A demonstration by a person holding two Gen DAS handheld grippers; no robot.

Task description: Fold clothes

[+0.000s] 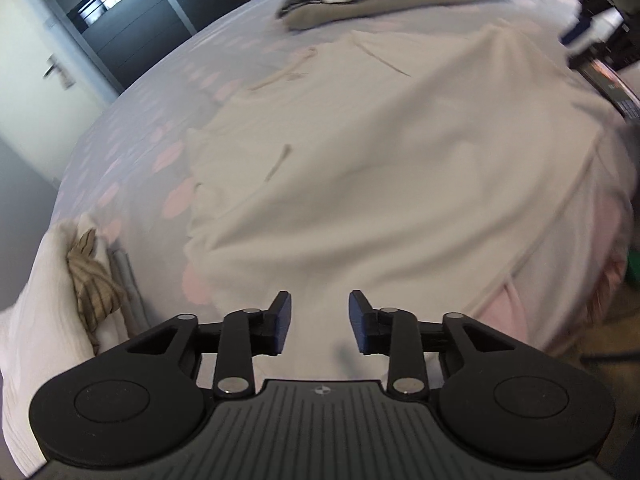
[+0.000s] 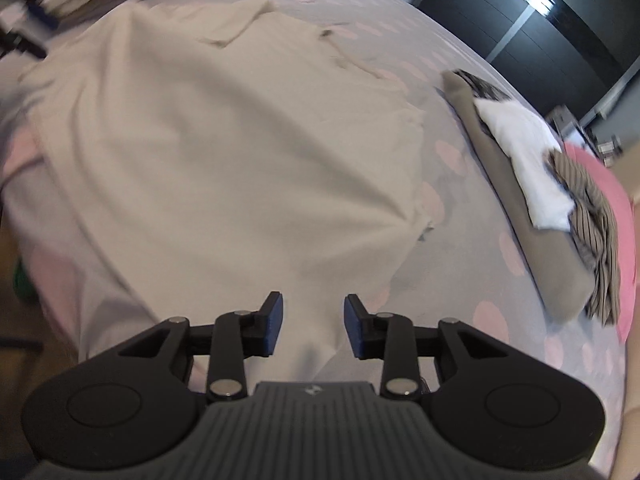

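Note:
A large cream garment [image 1: 380,152] lies spread flat on the bed, its near part hanging over the bed's edge. In the right wrist view the same cream garment [image 2: 224,152] fills the middle. My left gripper [image 1: 319,322] hovers open above the garment's near edge, with nothing between its blue pads. Likewise, my right gripper [image 2: 313,324] is open over the near edge of the cloth and holds nothing. The right gripper [image 1: 592,32] shows blurred at the top right of the left wrist view.
The bed sheet [image 2: 472,216] is grey with pink dots. A heap of clothes [image 2: 536,184], brown, white, striped and pink, lies to the right. Folded pale and striped clothes [image 1: 72,276] sit at the left. Dark wardrobe doors [image 1: 132,12] stand behind the bed.

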